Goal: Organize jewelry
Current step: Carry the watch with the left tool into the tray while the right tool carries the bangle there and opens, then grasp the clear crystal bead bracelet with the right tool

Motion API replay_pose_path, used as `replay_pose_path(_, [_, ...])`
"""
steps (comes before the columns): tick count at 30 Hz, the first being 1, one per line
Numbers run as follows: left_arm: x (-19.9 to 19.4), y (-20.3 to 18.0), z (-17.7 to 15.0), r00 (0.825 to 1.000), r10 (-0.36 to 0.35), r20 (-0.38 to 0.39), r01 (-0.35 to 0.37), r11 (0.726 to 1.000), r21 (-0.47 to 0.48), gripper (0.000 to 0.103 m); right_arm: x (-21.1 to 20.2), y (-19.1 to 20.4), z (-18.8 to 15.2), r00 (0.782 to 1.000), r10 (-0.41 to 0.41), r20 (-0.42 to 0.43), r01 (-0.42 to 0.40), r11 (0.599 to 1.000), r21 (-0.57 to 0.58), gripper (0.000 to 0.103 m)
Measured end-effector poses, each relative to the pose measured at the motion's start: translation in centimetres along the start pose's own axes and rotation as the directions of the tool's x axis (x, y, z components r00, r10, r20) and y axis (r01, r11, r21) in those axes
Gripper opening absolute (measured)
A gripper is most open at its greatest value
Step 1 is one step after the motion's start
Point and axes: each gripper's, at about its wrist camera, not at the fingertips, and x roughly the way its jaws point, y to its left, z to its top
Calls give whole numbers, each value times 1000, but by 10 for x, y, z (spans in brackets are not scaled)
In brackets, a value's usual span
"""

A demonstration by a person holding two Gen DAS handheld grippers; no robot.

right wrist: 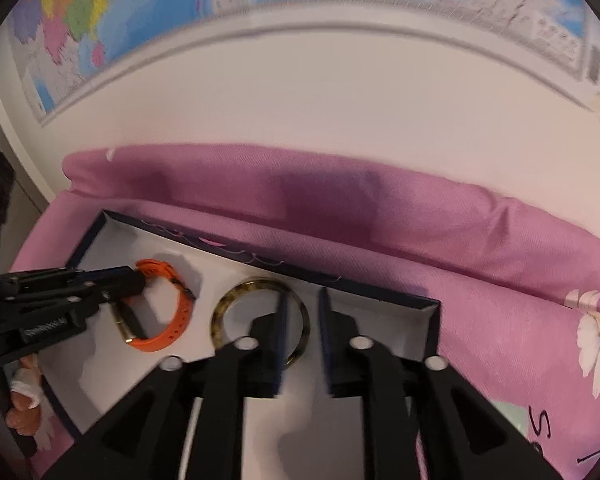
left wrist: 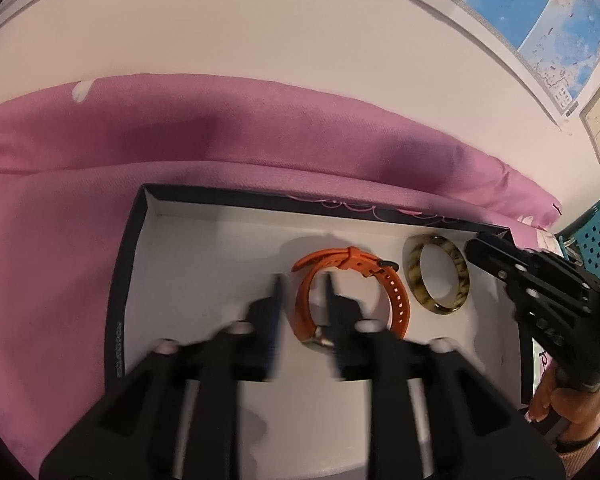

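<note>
Over the box (left wrist: pixel 148 240) in left wrist view, the left hand-held gripper (left wrist: pixel 302 286) stands w/ jaws apart astride the orange watch (left wrist: pixel 396 300) strap, not pressing it; tortoiseshell bangle (left wrist: pixel 436 276) lies just right, both inside.

Right wrist view: right hand-held gripper (right wrist: pixel 302 300) has jaws apart, one finger inside the bangle ring, other outside, no squeeze. Pink cloth (right wrist: pixel 500 264) underneath.

Orange watch strap (left wrist: pixel 352 292), mottled olive-brown bangle (left wrist: pixel 436 276), navy-rimmed white box (left wrist: pixel 204 248), pink cloth (left wrist: pixel 180 136).
</note>
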Motion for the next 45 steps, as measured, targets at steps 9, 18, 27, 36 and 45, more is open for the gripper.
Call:
replay_pose_path(9, [-73,-12,-47,982,19,187,-54,982,183,72,-99,26,-73,982,151,112,-133,979,-153,50])
replay_pose_path(18, [-116,-10,-119,969,-3,249,-70,957,282,80,-113,39,-159,982,187,3,-184,969,-165,44])
replay_pose_path(27, [-139,16,-174,965,-22,261,-55,957,286,82,-97,45,-177,984,179,-27,-181,974,-138,35])
replay_pose_path(36, [-140,22,-212,971,-53,231,-20,953,303,82,-98,39,-178,978,208,-18,-208,973,-101,17])
replay_pose_path(45, [-136,16,-224,977,-82,197,14,945,327,82,-108,36,-175,971,237,9,-236,970,-64,8])
